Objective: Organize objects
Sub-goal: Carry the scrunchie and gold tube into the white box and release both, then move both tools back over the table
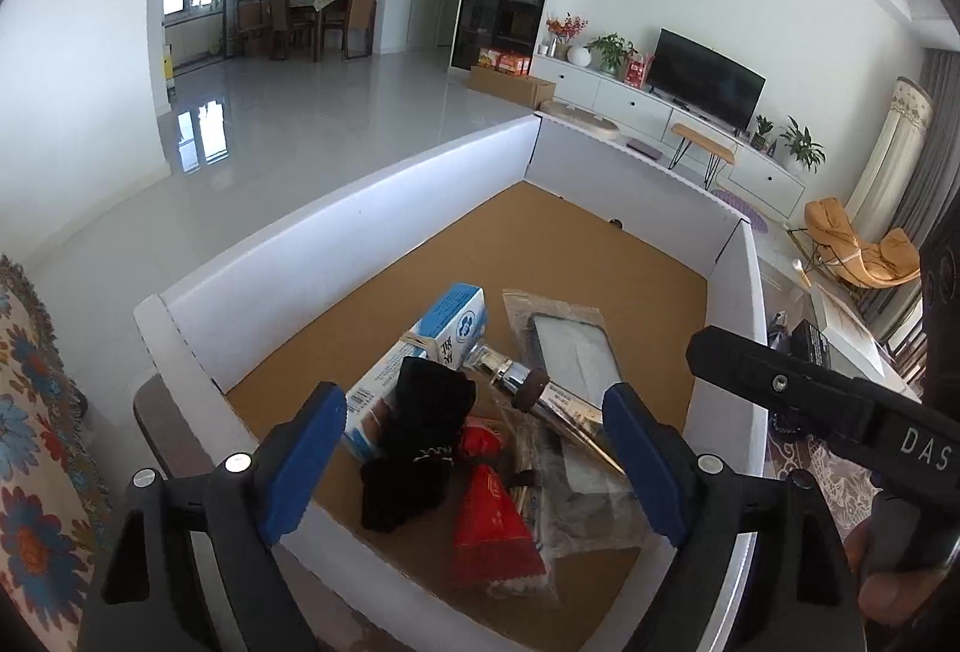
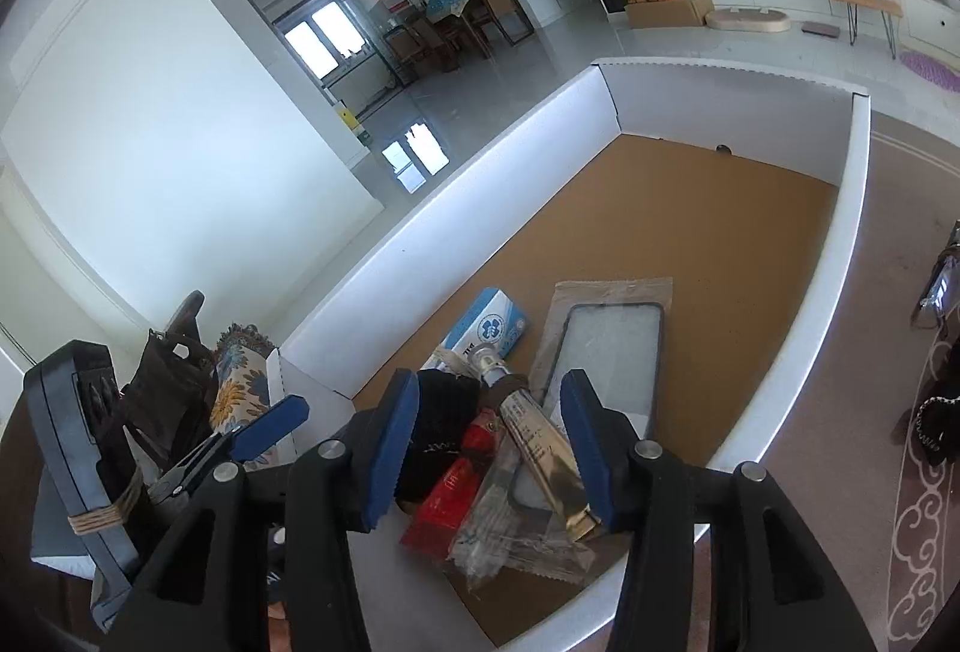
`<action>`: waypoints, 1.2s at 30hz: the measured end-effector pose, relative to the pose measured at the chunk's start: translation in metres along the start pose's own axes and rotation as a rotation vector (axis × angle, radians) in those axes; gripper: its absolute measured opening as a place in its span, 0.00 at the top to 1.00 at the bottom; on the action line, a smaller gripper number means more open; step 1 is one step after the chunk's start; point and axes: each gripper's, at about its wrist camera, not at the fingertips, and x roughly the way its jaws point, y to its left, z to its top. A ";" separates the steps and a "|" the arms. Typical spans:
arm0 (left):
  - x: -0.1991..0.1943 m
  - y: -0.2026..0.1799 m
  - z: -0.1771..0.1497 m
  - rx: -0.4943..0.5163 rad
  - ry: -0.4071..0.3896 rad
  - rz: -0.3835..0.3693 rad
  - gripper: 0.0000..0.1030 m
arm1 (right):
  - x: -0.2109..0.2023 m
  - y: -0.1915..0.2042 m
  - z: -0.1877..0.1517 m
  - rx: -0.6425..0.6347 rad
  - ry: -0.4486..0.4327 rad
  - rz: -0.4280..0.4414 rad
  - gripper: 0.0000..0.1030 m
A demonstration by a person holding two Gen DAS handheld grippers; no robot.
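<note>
- The left tool (image 1: 474, 457) hovers low over the near end of a white-walled box (image 1: 336, 214), its blue-padded fingers (image 1: 306, 460) spread wide and gripping nothing.
- The right tool (image 2: 489, 451) hangs over the same near end, its fingers also spread apart and empty; a gold tube (image 2: 540, 451) lies between and below them, not pinched.
- The box has a brown cardboard floor (image 2: 720, 232), bare at the far end.
- All the items are heaped at the near end of the box: a black cloth pouch (image 1: 420, 436), a red packet (image 1: 492, 520) partly under it, and a blue and white carton (image 1: 444, 334) just behind.
- A phone case in a clear sleeve (image 1: 570, 352) lies to the right of the carton, with the tube's silver cap (image 1: 510, 373) resting against it.
- A clear bag of thin sticks (image 2: 498, 526) lies beneath the tube, touching the red packet.
- Beyond the box are a shiny tiled floor (image 1: 300, 123) and a dark television (image 1: 705, 78).
</note>
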 end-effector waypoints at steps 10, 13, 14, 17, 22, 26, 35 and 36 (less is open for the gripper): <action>-0.052 -0.134 -0.059 0.227 -0.011 -0.305 0.09 | -0.117 -0.121 -0.105 -0.069 -0.035 -0.463 0.08; -0.039 -0.173 -0.087 0.284 0.044 -0.317 0.01 | -0.145 -0.166 -0.141 0.004 0.014 -0.585 0.08; -0.028 -0.183 -0.097 0.289 0.077 -0.313 0.01 | -0.154 -0.177 -0.152 0.031 0.021 -0.616 0.08; 0.016 -0.204 -0.125 0.265 0.207 -0.275 0.01 | -0.178 -0.206 -0.179 0.096 0.035 -0.687 0.08; 0.057 -0.211 -0.147 0.215 0.276 -0.208 0.01 | -0.195 -0.215 -0.195 0.154 0.002 -0.699 0.08; 0.059 -0.211 -0.151 0.273 0.240 -0.155 0.02 | -0.187 -0.217 -0.192 0.157 0.026 -0.728 0.04; 0.059 -0.218 -0.156 0.374 0.234 -0.079 0.00 | -0.180 -0.217 -0.189 0.159 0.039 -0.739 0.00; 0.059 -0.218 -0.156 0.375 0.233 -0.079 0.00 | -0.180 -0.217 -0.189 0.160 0.039 -0.738 0.00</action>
